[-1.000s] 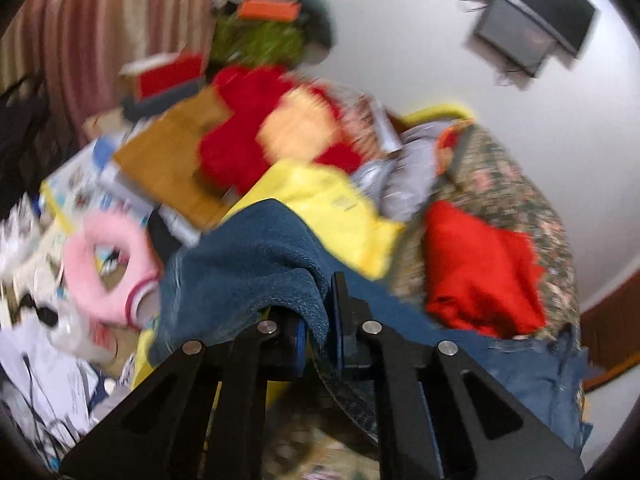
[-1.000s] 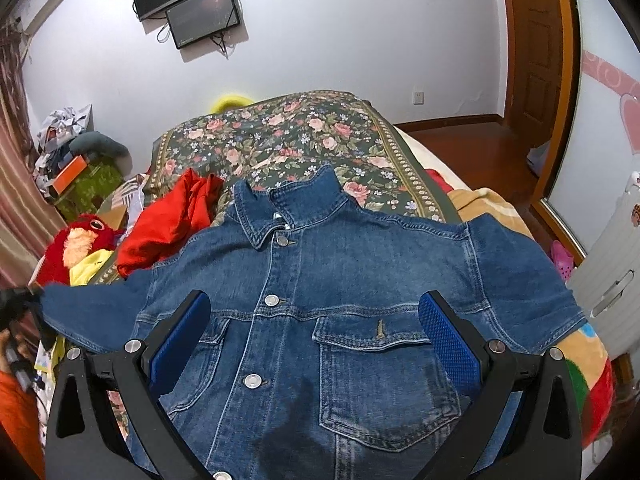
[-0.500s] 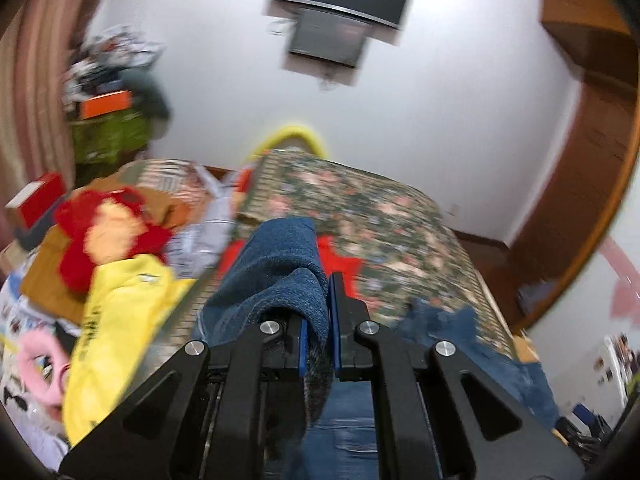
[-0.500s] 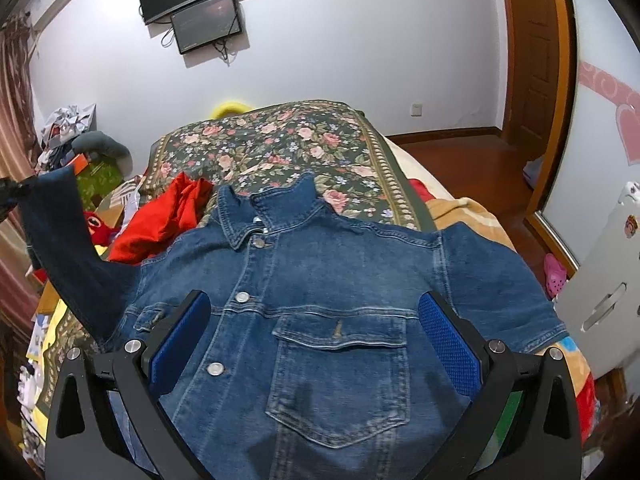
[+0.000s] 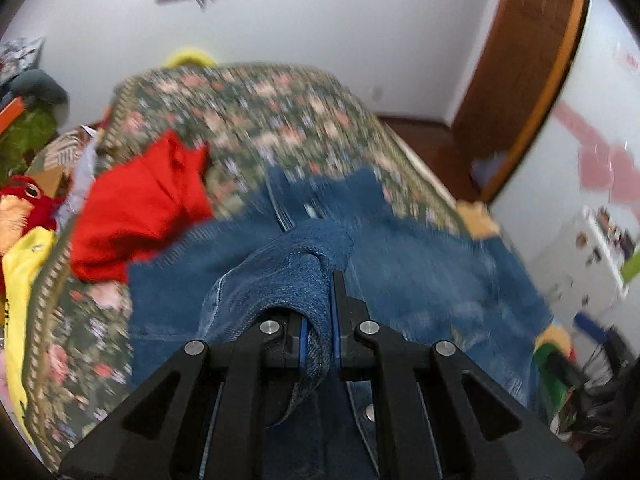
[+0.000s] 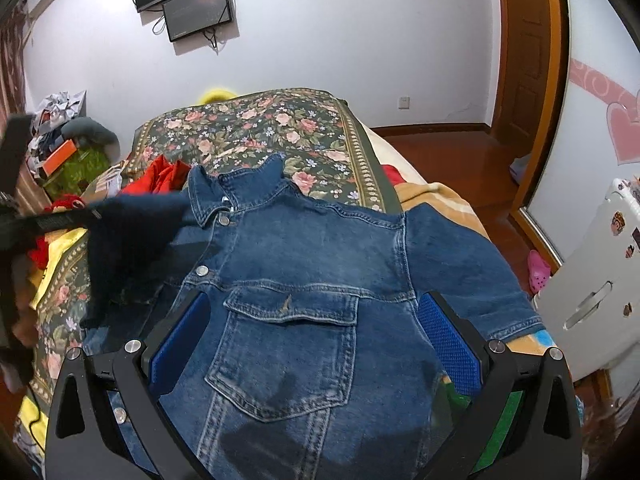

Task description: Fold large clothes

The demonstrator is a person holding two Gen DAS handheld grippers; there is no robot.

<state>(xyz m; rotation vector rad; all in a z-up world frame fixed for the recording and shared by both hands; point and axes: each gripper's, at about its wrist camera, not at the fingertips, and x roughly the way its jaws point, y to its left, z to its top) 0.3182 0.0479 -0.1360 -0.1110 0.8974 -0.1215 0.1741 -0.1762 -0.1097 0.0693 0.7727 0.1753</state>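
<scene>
I've just swung the left sleeve (image 5: 288,280) off the bed's left edge and in across the denim jacket (image 6: 320,300), which lies face up on the bed (image 6: 256,128). First fold's nearly made. My left hand-held gripper (image 5: 318,344) is clamped shut on the cuff, though blur hides where it'll land. My right hand-held gripper (image 6: 312,344) gapes wide over the chest pocket, holding nothing.

The denim jacket (image 6: 312,280) is mid-blue with paler faded seams and silver buttons. It lies on a bedspread (image 6: 264,124) of dark green strewn with pink roses, bordered by a tan patterned band. A plain bright red garment (image 5: 148,204) sits at the bedspread's left edge, beside a yellow cloth (image 5: 24,264). Both grippers are black with blue pads (image 6: 448,344).
</scene>
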